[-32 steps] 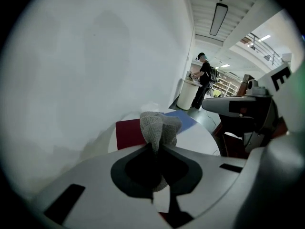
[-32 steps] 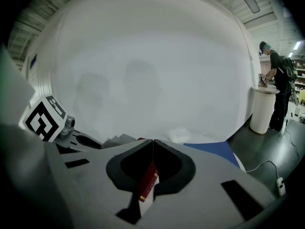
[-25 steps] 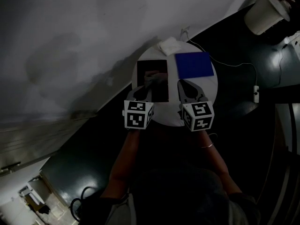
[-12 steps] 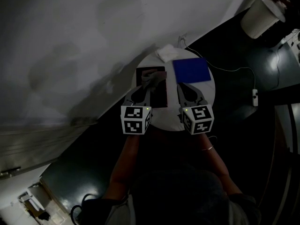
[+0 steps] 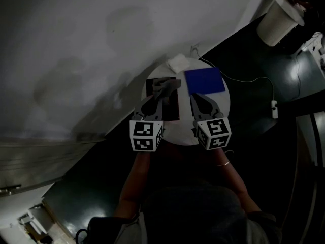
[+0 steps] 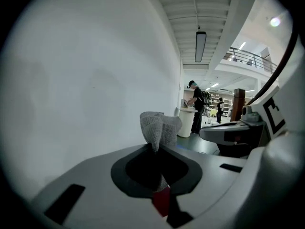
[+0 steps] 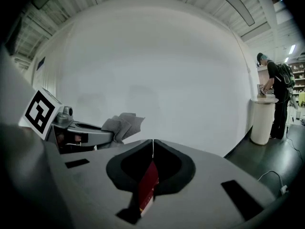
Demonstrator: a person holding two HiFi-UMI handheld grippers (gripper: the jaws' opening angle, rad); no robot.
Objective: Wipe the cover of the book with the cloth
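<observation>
A dark book (image 5: 172,110) lies on the left half of a round white table (image 5: 223,113). My left gripper (image 5: 161,94) is over that book, shut on a grey cloth (image 5: 165,87) that bunches past its tips. In the left gripper view the cloth (image 6: 159,127) stands up from the shut left gripper (image 6: 156,149) against the white wall; I cannot tell if it touches the book. My right gripper (image 5: 196,99) is shut and empty, just short of a blue book (image 5: 204,80). The right gripper view shows the right gripper (image 7: 152,143) closed on nothing.
A folded white cloth (image 5: 179,63) lies at the table's far edge. A thin cable (image 5: 254,78) runs off to the right over the dark floor. A white round stand (image 5: 277,18) is far right, where a person (image 7: 275,97) stands. The white wall is beyond the table.
The cloth in my left gripper has crept slightly toward the far end of the dark book. The right gripper has kept its place beside it. The head view has shifted a little.
</observation>
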